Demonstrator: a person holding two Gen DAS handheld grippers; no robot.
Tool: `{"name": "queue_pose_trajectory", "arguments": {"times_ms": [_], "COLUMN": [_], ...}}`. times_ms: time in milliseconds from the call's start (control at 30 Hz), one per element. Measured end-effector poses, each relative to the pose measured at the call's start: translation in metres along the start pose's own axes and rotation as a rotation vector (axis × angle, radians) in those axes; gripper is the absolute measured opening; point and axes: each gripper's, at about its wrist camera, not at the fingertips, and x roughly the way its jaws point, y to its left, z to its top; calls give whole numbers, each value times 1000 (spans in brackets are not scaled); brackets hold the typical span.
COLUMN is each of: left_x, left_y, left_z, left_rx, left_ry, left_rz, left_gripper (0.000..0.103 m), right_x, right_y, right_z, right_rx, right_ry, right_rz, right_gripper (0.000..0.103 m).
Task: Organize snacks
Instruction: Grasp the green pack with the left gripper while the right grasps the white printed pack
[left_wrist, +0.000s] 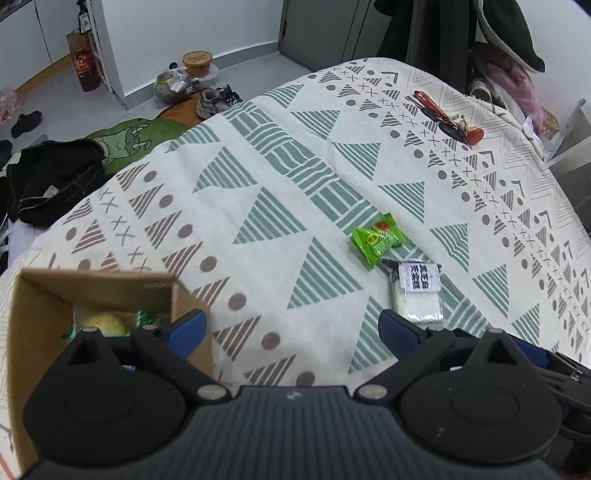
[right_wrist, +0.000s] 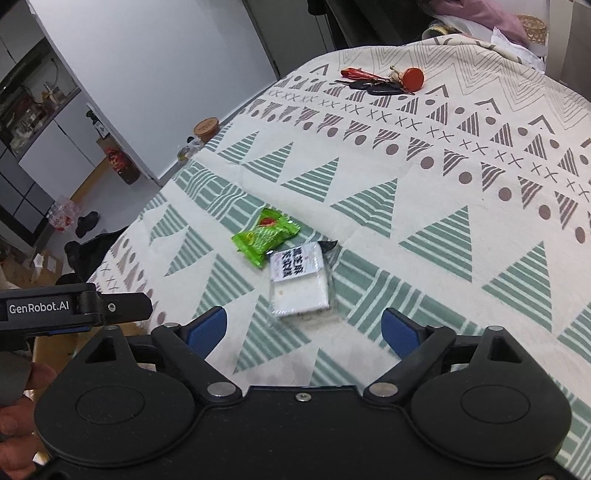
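A green snack packet (left_wrist: 377, 240) (right_wrist: 265, 236) lies on the patterned tablecloth, touching a clear-wrapped white snack with a black-lettered label (left_wrist: 417, 293) (right_wrist: 300, 282). A cardboard box (left_wrist: 40, 314) stands at the left, with a yellow wrapped snack (left_wrist: 103, 324) and a green wrapper inside. My left gripper (left_wrist: 291, 328) is open and empty; its left finger hangs over the box's right wall and its right finger sits just short of the white snack. My right gripper (right_wrist: 304, 328) is open and empty, just short of the white snack.
A red and black bunch of keys (left_wrist: 448, 120) (right_wrist: 384, 83) lies at the table's far side. The left gripper's body (right_wrist: 74, 306) and a hand (right_wrist: 18, 417) show at the right wrist view's left edge. Clothes, shoes and bottles lie on the floor beyond the table.
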Motion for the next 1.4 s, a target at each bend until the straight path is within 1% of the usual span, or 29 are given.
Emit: {"name": "queue_pose_trajectory", "arguments": {"times_ms": [67,133,267,333,367,433,467,500,567,633,667,767,900,1033,1133,1300,1367,1400], "left_x": [8,15,28,34,37,41,44,46,51,55,57,64,76,89,97,111,116,119], "left_y": [-3,-7,-12,-14,-15,-18,-19,-21,-25,-29,-32,-43,-60,-76,-87,-101,-105,-106], "left_z": [4,8,17,20,22,25,27,28,30,32,33,37,40,43,44,43,43,43], "left_rx": [4,15,45,56,61,77,87,96,112,122,128,162,221,271,308,355,371,380], "left_ry": [0,-1,-4,0,1,0,2,3,4,2,-2,-6,-15,-19,-18,-17,-28,-22], "left_rz": [0,-2,-6,1,1,-5,-4,-3,-5,-8,-12,-20,-22,-7,-13,14,27,26], "left_gripper": [99,96,92,89,88,86,86,86,85,85,85,83,82,82,82,82,74,64], "right_x": [9,18,35,47,52,61,64,67,67,66,64,56,45,36,28,18,15,13], "right_y": [-1,-1,2,1,1,1,1,0,-1,-7,-11,-25,-47,-63,-74,-85,-87,-89], "right_z": [2,4,6,5,4,3,1,1,2,6,7,8,6,3,1,-4,-6,-7], "right_rx": [-4,-7,-12,-1,4,1,-1,-2,-4,26,45,63,107,116,131,153,152,154], "right_ry": [6,15,19,36,44,51,54,47,35,30,26,2,-10,-21,-26,-30,-32,-33], "right_rz": [5,11,7,11,14,6,0,-7,-7,-3,-1,-36,-46,-69,-85,-109,-127,-132], "right_gripper": [87,81,81,74,72,64,63,60,50,45,45,44,44,44,44,44,44,44]}}
